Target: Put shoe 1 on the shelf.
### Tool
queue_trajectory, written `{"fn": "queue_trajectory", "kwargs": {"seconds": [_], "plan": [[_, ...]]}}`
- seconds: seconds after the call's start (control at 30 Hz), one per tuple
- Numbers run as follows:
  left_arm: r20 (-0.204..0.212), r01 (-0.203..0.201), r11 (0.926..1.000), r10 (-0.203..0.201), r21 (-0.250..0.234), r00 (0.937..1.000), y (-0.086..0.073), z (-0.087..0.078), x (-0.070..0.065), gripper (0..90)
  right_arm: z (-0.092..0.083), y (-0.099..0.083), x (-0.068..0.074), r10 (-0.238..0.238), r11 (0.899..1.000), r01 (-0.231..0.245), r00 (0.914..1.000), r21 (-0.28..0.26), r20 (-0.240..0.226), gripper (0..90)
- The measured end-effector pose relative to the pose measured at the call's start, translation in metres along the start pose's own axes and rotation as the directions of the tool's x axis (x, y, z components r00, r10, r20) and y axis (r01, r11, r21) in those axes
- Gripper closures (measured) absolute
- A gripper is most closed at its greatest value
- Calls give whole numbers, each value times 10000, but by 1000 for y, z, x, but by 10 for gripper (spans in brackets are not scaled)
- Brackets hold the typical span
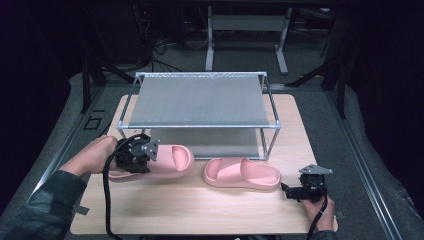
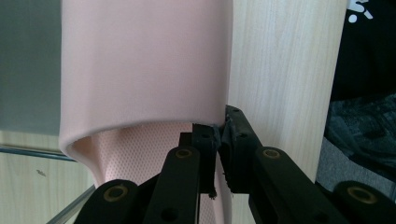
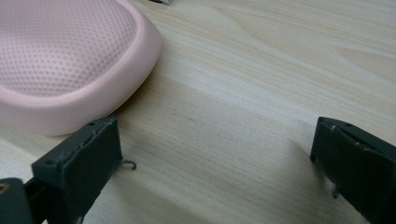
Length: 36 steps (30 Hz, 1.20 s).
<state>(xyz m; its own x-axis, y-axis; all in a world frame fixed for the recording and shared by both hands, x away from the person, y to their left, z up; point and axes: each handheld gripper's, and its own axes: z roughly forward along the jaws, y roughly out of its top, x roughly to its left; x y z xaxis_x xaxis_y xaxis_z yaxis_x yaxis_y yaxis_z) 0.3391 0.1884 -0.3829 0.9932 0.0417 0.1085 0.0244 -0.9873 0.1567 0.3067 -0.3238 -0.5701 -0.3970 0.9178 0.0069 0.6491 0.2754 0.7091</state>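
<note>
A pale wood bench (image 1: pixel 200 210) stands in a dark room, w/ a two-level metal rack (image 1: pixel 200 100) at its back. The left hand-held gripper (image 1: pixel 145 152) is closed tight on the side rim of the left pink slipper (image 1: pixel 172 160), just in front of the rack. The right slipper (image 1: pixel 242 173) lies flat nearby; the right hand-held gripper (image 1: pixel 286 189) waits wide open near its heel, holding nothing. Foam looks light, soft, approx. bendy, so grip the thick rim. The rack's lower shelf is low; the front bar is close.

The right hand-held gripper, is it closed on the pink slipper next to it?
No, the right hand-held gripper has its jaws wide apart over bare table, with the pink slipper beside them.
</note>
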Motion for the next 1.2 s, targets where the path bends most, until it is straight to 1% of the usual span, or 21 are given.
{"fn": "queue_trajectory", "kwargs": {"seconds": [0.07,0.1,0.13,0.2,0.23,0.27,0.33,0.4,0.43,0.5,0.57,0.6,0.63,0.73,0.97,1.0,1.03,1.1,1.13,1.17,1.2], "plan": [[67,-96,9999,96,-41,9999,-1,-3,0,846,0,0,0,7,10000,-7,10000,3,0,16],[99,-79,9999,80,-121,9999,-1,-4,0,845,0,0,0,2,10000,-2,10000,11,-35,16],[215,-110,9997,115,-207,9997,-2,-8,0,845,0,0,0,4,10000,-3,10000,10,-37,16],[238,-156,9996,162,-247,9996,-2,-10,0,845,0,0,0,6,10000,-6,10000,11,-37,15],[245,-155,9992,164,-366,9996,-2,-15,0,845,0,0,0,2,10000,-1,10000,11,-35,16],[177,-243,9992,249,-310,9995,-2,-18,0,845,0,0,0,2,10000,-2,10000,8,-34,16],[120,-246,9993,249,-275,9996,-2,-23,0,845,0,0,0,5,10000,-5,10000,10,-36,16],[150,-241,9992,246,-312,9996,-2,-25,0,845,0,0,0,1,10000,-1,10000,10,-36,16],[168,-238,9993,243,-295,9996,-1,-29,0,845,0,0,0,6,10000,-6,10000,9,-34,16],[188,-185,9994,191,-308,9996,-1,-33,0,845,0,0,0,2,10000,-2,10000,10,-33,16],[168,-210,9993,216,-315,9996,0,-35,0,845,0,0,0,0,10000,0,10000,10,-24,16],[127,-270,9994,273,-239,9995,0,-37,1,845,0,0,0,-1,10000,1,10000,9,-35,16],[133,-243,9995,246,-220,9996,1,-40,1,845,0,0,0,-4,10000,4,10000,23,17,16],[104,-217,9996,219,-199,9997,2,-43,2,846,0,0,0,-1,10000,1,10000,12,-33,16],[116,-188,9998,189,-81,9998,6,-58,7,845,0,0,0,-2,10000,2,10000,10,-29,16],[118,-138,9998,140,-111,9998,7,-59,8,845,0,0,0,-2,10000,2,10000,10,-29,16],[199,-39,9998,43,-193,9998,9,-65,10,845,0,0,0,-6,10000,6,10000,12,-23,16],[189,-14,9998,18,-220,9998,10,-68,12,845,0,0,0,-1,10000,1,10000,14,-28,16],[232,72,9995,-64,-323,9997,11,-70,13,845,0,0,0,-1,10000,1,10000,14,-28,16],[178,184,9991,-178,-384,9997,13,-75,15,845,0,0,0,-14,10000,14,10000,-7,17,16],[178,184,9991,-178,-384,9997,13,-75,15,845,0,0,0,-14,10000,14,10000,-7,17,16]]}}
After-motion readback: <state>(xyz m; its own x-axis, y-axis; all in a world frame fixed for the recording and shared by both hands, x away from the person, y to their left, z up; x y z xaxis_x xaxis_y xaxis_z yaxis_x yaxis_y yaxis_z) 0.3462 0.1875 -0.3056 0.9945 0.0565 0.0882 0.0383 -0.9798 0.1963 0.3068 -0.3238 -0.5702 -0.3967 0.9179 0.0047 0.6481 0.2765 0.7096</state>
